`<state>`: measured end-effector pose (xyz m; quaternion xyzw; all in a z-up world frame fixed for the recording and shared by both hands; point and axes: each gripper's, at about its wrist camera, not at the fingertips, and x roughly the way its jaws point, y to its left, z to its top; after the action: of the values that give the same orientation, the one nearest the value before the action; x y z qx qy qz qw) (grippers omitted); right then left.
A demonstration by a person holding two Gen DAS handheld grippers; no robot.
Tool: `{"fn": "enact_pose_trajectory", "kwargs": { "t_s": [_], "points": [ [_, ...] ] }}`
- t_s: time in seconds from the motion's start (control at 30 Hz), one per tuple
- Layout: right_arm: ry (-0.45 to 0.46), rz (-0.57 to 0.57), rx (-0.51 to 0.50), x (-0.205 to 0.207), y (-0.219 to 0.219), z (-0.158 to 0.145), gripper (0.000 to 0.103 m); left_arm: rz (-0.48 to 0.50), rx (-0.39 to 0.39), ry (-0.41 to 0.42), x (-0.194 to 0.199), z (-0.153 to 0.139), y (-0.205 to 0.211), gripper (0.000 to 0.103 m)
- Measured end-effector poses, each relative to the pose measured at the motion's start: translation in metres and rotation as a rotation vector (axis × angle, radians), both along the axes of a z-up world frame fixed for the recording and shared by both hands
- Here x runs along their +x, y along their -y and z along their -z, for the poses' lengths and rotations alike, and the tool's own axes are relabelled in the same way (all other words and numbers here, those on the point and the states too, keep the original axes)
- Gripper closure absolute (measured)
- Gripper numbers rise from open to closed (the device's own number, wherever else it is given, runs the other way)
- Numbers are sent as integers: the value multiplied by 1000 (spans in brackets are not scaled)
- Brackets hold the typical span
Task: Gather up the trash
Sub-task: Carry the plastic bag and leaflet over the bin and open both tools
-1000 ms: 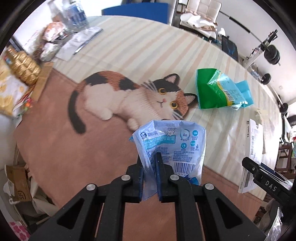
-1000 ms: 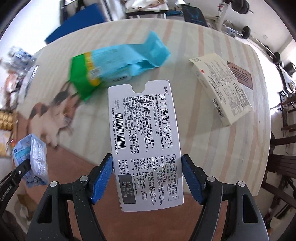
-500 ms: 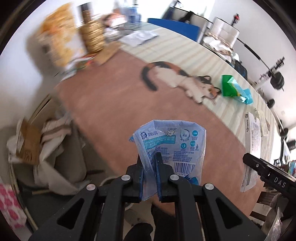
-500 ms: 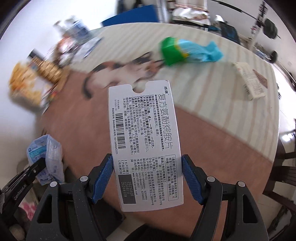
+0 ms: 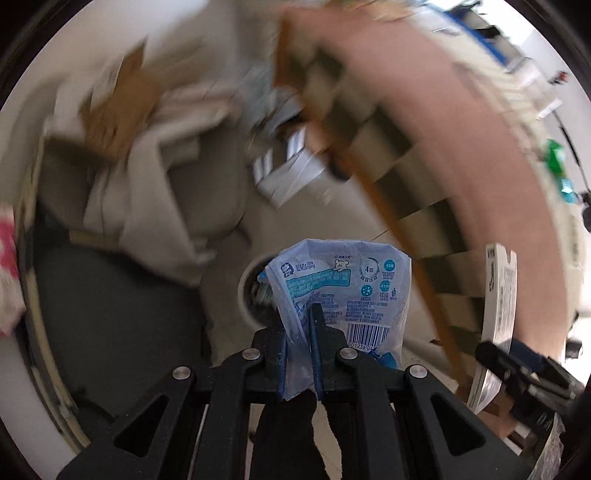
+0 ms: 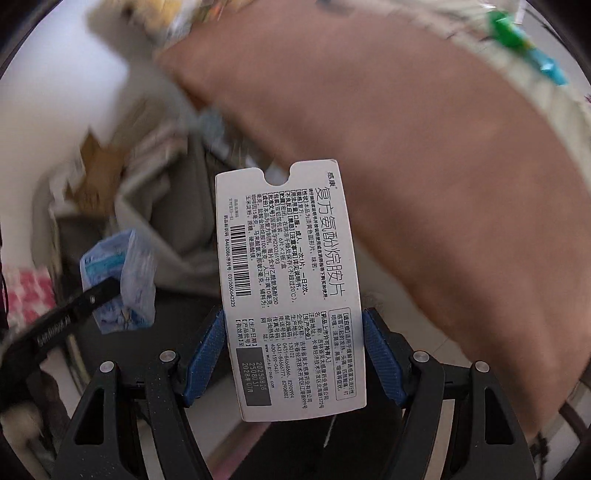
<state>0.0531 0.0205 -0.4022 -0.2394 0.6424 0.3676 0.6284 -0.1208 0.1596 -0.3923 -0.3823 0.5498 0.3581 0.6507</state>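
My left gripper is shut on a crumpled light-blue plastic wrapper and holds it off the table's edge, above the floor. A round white-rimmed opening shows on the floor right behind the wrapper. My right gripper is shut on a flat white medicine box printed with black text and a barcode. That box shows edge-on at the right of the left wrist view. The wrapper shows at the left of the right wrist view. Both views are motion-blurred.
The table with its pinkish-brown cloth curves along the upper right. A green and blue packet lies far off on it. Cardboard pieces, grey and white bags and boxes crowd the floor at the left.
Both grippers have swung off the table and tipped downward, toward the floor beside it, each still holding its item. The cat picture on the cloth has left both views.
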Motion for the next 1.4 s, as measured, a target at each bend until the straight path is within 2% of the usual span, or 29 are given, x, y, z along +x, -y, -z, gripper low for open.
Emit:
{"fn": "enact_pose_trajectory", "kwargs": {
  "t_s": [0.03, 0.2, 0.3, 0.47, 0.53, 0.6, 0.63, 0.67, 0.7, 0.73, 0.77, 0.8, 0.83, 0.93, 1.07, 1.27, 1.4],
  "points": [
    [-6, -14, -15, -6, -2, 12, 28, -16, -22, -9, -8, 19, -3, 95],
    [-67, -71, -103, -29, -17, 121, 27, -105, -128, -50, -36, 125, -21, 94],
    [-84, -94, -142, -34, -27, 197, 27, -141, -171, -56, -46, 187, -28, 92],
    [-87, -129, -197, -33, -39, 304, 27, -175, -226, -51, -53, 289, -37, 92],
    [-95, -143, -210, -33, -42, 335, 27, -189, -258, -51, -54, 321, -40, 92],
    [-100, -162, -220, -34, -47, 366, 27, -197, -278, -54, -56, 348, -43, 86],
    [-116, -171, -222, -35, -49, 383, 27, -194, -279, -63, -55, 357, -43, 74],
    [-130, -180, -225, -37, -50, 393, 27, -196, -272, -67, -56, 366, -43, 54],
    [-145, -186, -226, -37, -50, 402, 27, -200, -263, -73, -57, 370, -43, 40],
    [-163, -191, -226, -37, -49, 410, 27, -203, -246, -79, -59, 375, -43, 14],
    [-179, -204, -224, -40, -53, 421, 24, -208, -234, -79, -62, 377, -44, 6],
    [-171, -215, -224, -41, -53, 424, 8, -215, -227, -79, -66, 380, -43, 6],
    [-160, -224, -222, -43, -50, 427, 0, -219, -224, -87, -68, 380, -42, 6],
    [-103, -250, -214, -46, -49, 422, 0, -225, -203, -116, -78, 376, -41, 5],
    [-63, -248, -214, -49, -54, 406, 0, -224, -148, -139, -84, 356, -38, 5],
    [41, -262, -224, -56, -61, 355, 0, -214, -100, -150, -86, 311, -31, 5],
    [69, -250, -221, -55, -62, 319, 0, -211, -83, -154, -86, 277, -23, 5]
  ]
}}
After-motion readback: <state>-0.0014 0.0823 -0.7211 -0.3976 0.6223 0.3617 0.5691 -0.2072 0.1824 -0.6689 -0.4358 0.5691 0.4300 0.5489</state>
